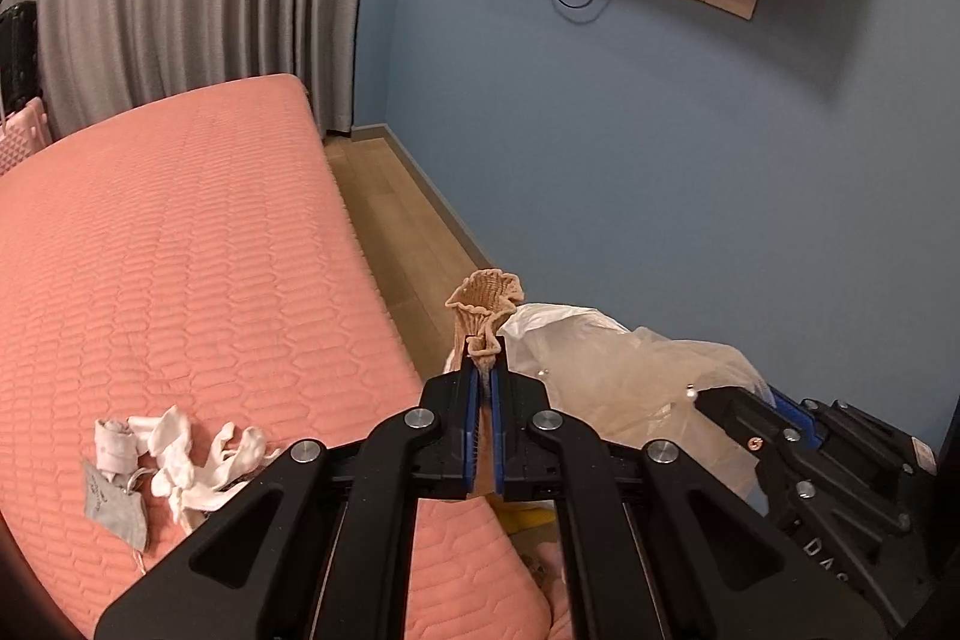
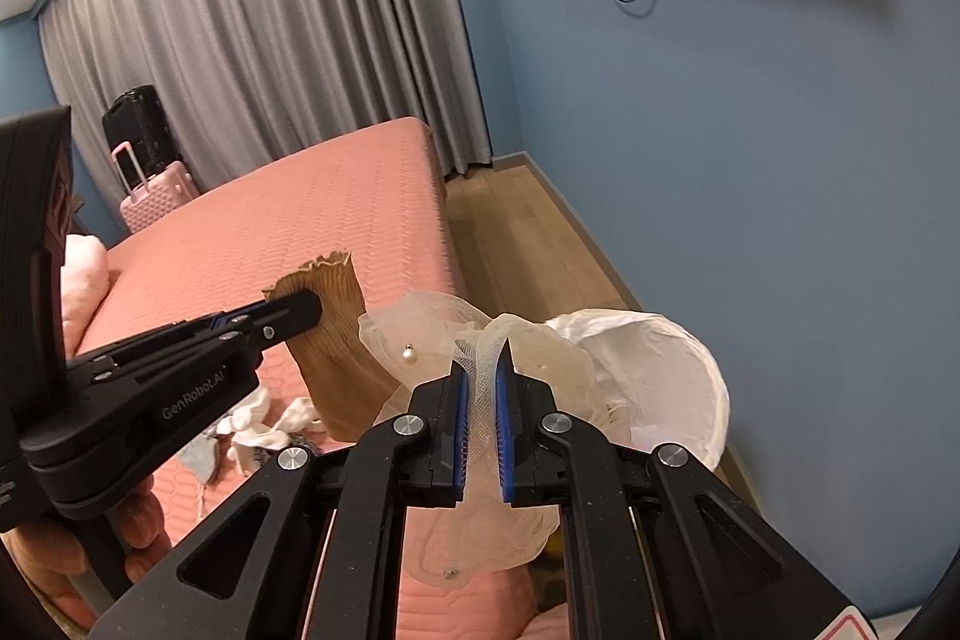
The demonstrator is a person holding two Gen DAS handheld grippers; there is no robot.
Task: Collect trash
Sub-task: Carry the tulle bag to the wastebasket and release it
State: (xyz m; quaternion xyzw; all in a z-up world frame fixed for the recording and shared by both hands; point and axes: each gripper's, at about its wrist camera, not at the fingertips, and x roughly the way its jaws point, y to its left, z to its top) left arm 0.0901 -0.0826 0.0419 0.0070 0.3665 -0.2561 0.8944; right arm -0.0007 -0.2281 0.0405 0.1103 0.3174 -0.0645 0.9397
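Trash is in both tools right now: the left gripper is clenched on a tan stocking, pinched at its ruffled cuff and held up over the bed's edge, while the right gripper is clamped on a wad of sheer netting with pearl beads, bunched against a white plastic bag. So two pieces are lifted, by my reading, but no bin shows in either view, so dropping them off looks still to come. Left behind on the pink bed lies a heap of white socks and a grey tag, near the mattress edge. Open room? A strip of wooden floor runs between bed and blue wall: narrow, yet clear.
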